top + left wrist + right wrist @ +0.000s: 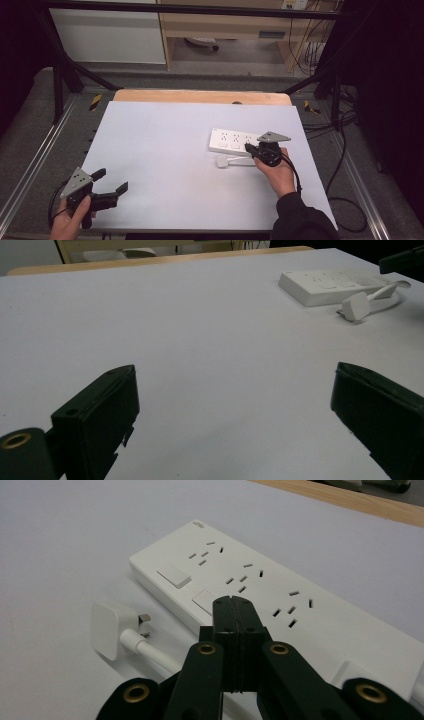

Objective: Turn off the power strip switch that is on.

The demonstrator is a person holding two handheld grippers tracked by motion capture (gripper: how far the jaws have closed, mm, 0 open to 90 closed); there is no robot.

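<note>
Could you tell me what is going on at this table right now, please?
A person holds a gripper in each hand over a white table. The right gripper has its jaws closed together, with nothing between them, just over a rocker switch on the white power strip. The strip's plug lies unplugged on the table beside it. The left gripper sits open near the table's near left corner, holding nothing.

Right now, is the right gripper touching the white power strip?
Cannot tell. In the right gripper view the shut right gripper overlaps the power strip near a switch, hiding any contact or gap; the high view is too coarse.
</note>
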